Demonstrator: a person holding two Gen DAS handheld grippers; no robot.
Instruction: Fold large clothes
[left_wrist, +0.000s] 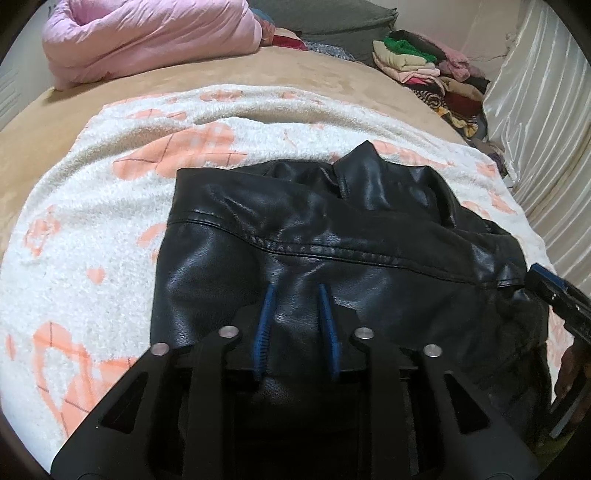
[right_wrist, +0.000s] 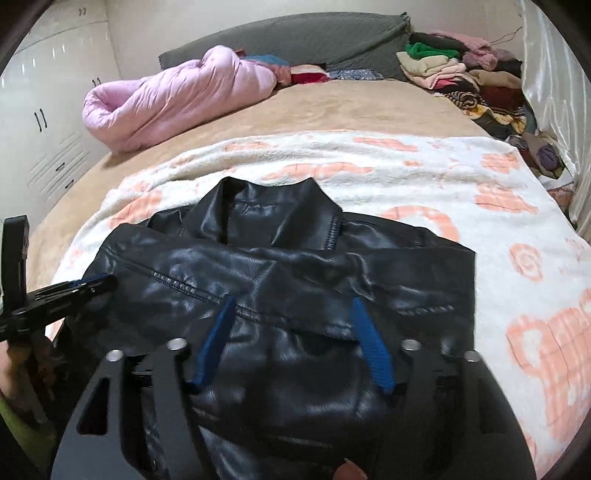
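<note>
A black leather jacket (left_wrist: 332, 221) (right_wrist: 295, 266) lies folded in on itself, collar toward the far side, on a white blanket with orange shapes (left_wrist: 92, 221) (right_wrist: 480, 184). My left gripper (left_wrist: 296, 287) hovers low over the jacket's back panel. Its blue pads (left_wrist: 266, 325) stand a narrow gap apart, with only the leather surface showing below them. In the right wrist view the left gripper (right_wrist: 107, 282) sits at the jacket's left edge. My right gripper (right_wrist: 291, 304) is open wide above the jacket's near middle, nothing pinched. In the left wrist view the right gripper's tip (left_wrist: 546, 288) shows at the jacket's right edge.
The blanket covers a tan bed (right_wrist: 332, 107). A rolled pink duvet (left_wrist: 147, 33) (right_wrist: 166, 99) lies at the far left. A pile of folded clothes (left_wrist: 424, 62) (right_wrist: 450, 70) fills the far right corner, beside a white satin curtain (left_wrist: 535, 110). White wardrobes (right_wrist: 48, 110) stand left.
</note>
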